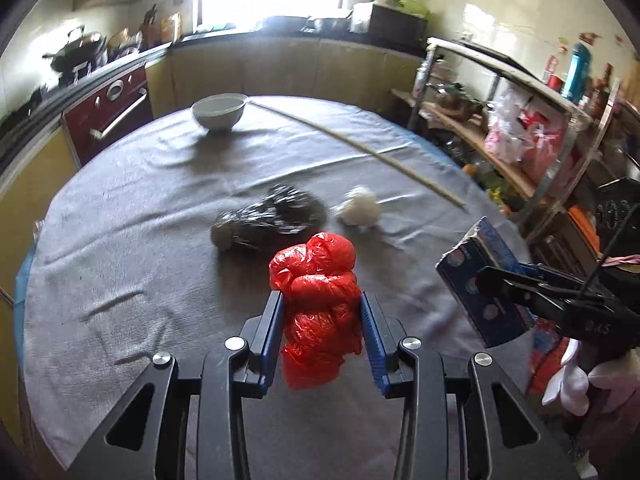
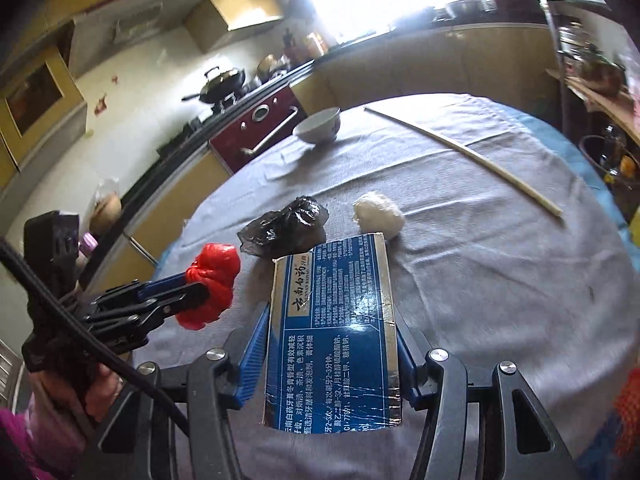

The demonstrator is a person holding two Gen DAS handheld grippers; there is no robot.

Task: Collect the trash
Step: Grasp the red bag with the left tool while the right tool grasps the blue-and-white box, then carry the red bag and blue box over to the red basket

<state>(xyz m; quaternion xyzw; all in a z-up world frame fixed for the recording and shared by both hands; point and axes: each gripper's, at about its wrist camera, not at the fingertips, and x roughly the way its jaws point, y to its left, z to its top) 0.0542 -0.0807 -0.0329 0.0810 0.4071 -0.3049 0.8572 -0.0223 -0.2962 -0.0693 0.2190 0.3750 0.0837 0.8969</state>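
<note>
Left gripper (image 1: 322, 312) clamps red bag (image 1: 320, 280); right gripper (image 2: 330, 344) grips blue carton (image 2: 332, 320). Slick bag could slip; black bag (image 1: 276, 212) at 12 o'clock remains.

Your blue box (image 2: 332, 332) reads 云南白药 on its gold strip, small white Chinese print below, mostly illegible.

My left hand-held gripper (image 1: 323, 320) is black — two angular, hollowed-out arms with triangular cut-outs, each tipped with ribbed blue finger pads (image 1: 374, 334) and studded with round silver screws. My right hand-held gripper (image 2: 332, 344) is built the same: black linkage, blue pads, bright silver bolt heads. A black cable (image 2: 80, 332) trails across the left unit's body in the right wrist view. My left hand (image 2: 100, 392) shows bare skin under a pink-magenta sleeve — my right hand (image 1: 580, 380) looks pale, apparently in a white glove.
</note>
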